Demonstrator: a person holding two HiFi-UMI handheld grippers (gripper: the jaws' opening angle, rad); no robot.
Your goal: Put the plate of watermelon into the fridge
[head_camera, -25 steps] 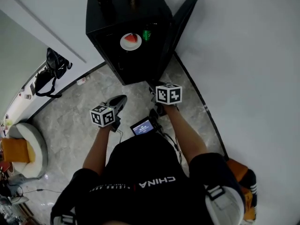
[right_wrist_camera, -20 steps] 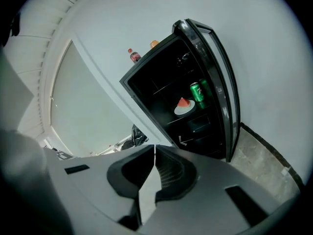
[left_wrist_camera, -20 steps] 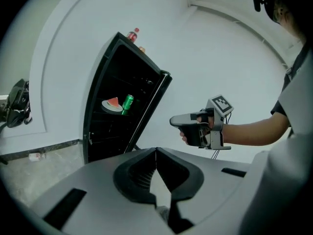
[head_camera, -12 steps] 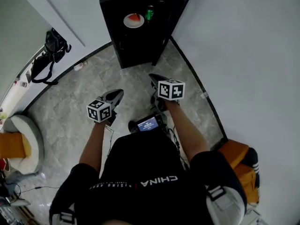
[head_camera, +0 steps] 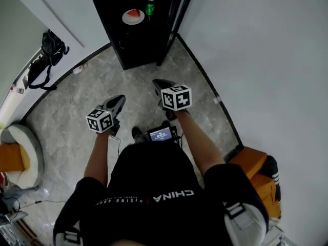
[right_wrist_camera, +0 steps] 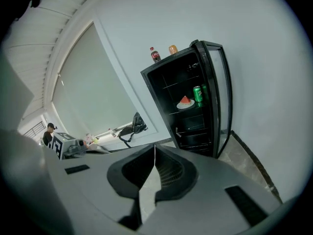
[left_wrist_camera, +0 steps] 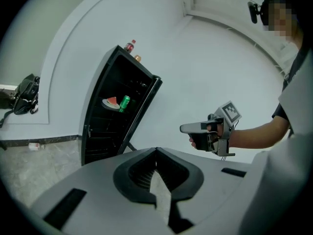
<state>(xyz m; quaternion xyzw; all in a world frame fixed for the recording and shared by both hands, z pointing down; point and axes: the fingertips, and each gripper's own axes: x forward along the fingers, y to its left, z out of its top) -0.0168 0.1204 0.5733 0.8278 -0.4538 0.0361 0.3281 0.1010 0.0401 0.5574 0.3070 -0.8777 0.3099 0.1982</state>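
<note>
Fridge: black, upright against the wall, straight ahead of me and well apart from both grippers. Door: swung wide open on the fridge's right side, its long edge upright. Right gripper: jaws closed together on nothing, pointing at the open shelves; I judge it the nearer of the two to the fridge and to the door. Left gripper: jaws likewise closed and empty, held a little further back and to the left. Plate: white, with the red watermelon slice on it, already resting flat on a fridge shelf, ahead of and above both jaws. Can: green, upright just beside the plate on the same shelf. As I read it, only the door is left to deal with.
</note>
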